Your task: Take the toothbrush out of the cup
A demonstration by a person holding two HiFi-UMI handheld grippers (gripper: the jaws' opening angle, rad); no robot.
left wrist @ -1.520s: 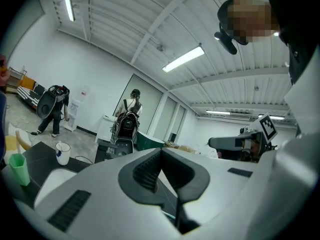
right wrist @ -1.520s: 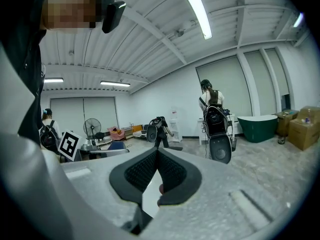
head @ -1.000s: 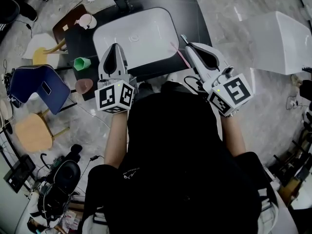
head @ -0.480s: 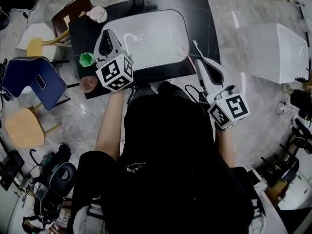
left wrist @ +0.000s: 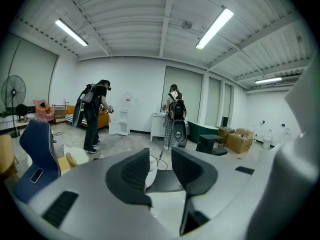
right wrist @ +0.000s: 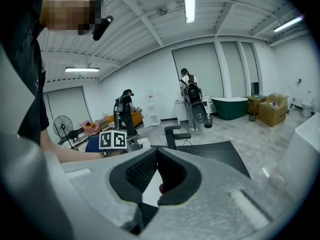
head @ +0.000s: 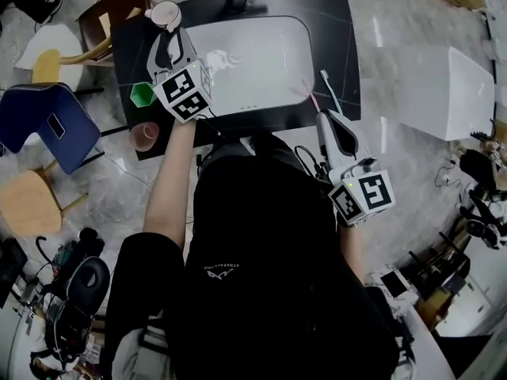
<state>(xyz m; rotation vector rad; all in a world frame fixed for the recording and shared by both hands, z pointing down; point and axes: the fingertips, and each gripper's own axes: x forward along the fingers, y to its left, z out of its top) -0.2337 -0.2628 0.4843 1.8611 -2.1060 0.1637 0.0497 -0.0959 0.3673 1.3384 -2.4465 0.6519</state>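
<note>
My right gripper [head: 325,117] hovers at the front right edge of the black counter [head: 337,30], shut on a toothbrush [head: 310,97]. A pink shaft and a pale teal one [head: 331,92] point away from its tip; I cannot tell whether these are two things. In the right gripper view a pink bit [right wrist: 161,188] sits pinched between the jaws of that gripper [right wrist: 157,156]. My left gripper [head: 170,39] is at the counter's far left, just short of a white cup [head: 164,13]. Its jaws are opening, with nothing between them [left wrist: 160,156].
A white basin [head: 253,58] fills the counter's middle. A green cup [head: 142,93] and a pink cup [head: 146,135] stand on the left strip. Beside the counter are a blue chair [head: 47,125], wooden stools [head: 28,200] and a white box [head: 444,89]. People stand far off [left wrist: 95,114].
The left gripper has travelled forward and left toward the white cup, and its jaws have parted. The right gripper has drawn back to the counter's front edge with the toothbrush.
</note>
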